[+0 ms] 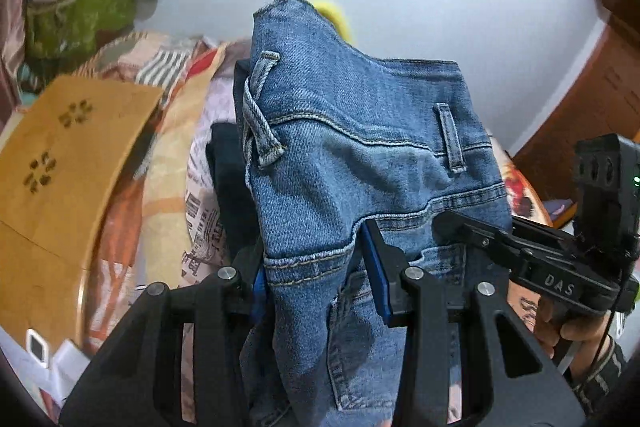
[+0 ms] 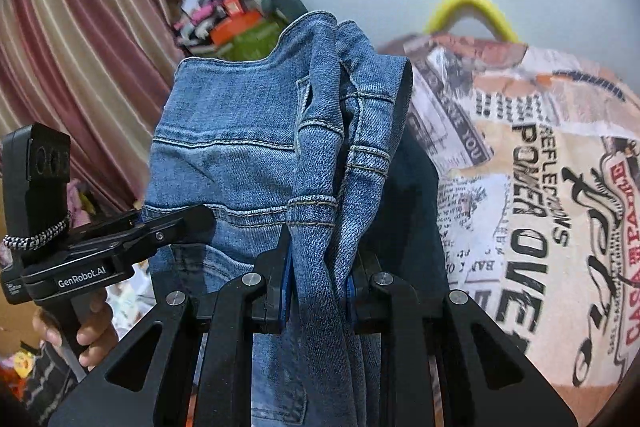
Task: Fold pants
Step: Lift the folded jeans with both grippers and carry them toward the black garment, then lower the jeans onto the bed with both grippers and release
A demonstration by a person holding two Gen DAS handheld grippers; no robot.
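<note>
Here, the left tongs (image 1: 320, 279) are clamped on a bunched fold of blue denim pants (image 1: 360, 155) near the back pocket. The right tongs (image 2: 318, 283) pinch the gathered waistband edge of the pants (image 2: 240, 147). The pants hang raised between both, above a bed with a newspaper-print cover (image 2: 520, 187). A yellow hanger (image 2: 472, 7) shows beyond.
</note>
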